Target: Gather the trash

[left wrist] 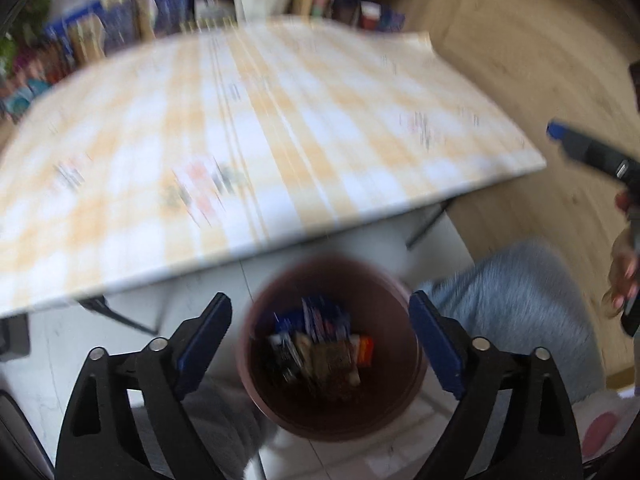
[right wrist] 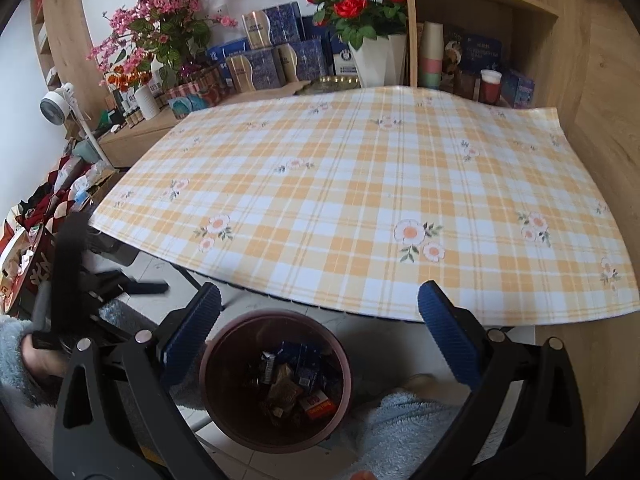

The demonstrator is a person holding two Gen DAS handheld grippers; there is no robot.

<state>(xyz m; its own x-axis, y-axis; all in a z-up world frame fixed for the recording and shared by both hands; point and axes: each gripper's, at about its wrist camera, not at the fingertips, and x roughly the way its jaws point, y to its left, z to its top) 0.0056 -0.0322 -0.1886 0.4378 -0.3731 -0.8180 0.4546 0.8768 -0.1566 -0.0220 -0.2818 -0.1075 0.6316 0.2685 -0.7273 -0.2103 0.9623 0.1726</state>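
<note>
Table [right wrist: 360, 200] filled most of both views, covered by a checked cloth with nothing on it that showed as litter. Shelves [right wrist: 480, 20] and flower pots [right wrist: 372, 56] crowded the far edge, well apart from both tools.

Below the near edge, on the pale floor, stood the bin [right wrist: 276, 380], its rim close to the person's fleece-clad knee [right wrist: 420, 420]. Trash [right wrist: 292, 384], a heap of wrappers and small packets, lay at its bottom.

Both tools hung over that bin. The left gripper [left wrist: 320, 344] had its jaws wide apart with nothing between them; its whole view was smeared, so it was probably moving fast. The right gripper [right wrist: 320, 328] was likewise spread and empty.

Risks from here, as a judgement only:
- A quick swing of the left tool could clip the bin's rim or the table edge and tip the bin, spilling what had been gathered.
- The two tools sat near each other over one small opening, so they could collide.
- Stray scraps could remain on the floor or behind the knee, hidden from both cameras, and be missed.
- The cloth overhung the edge; a finger catching it could drag it.
</note>
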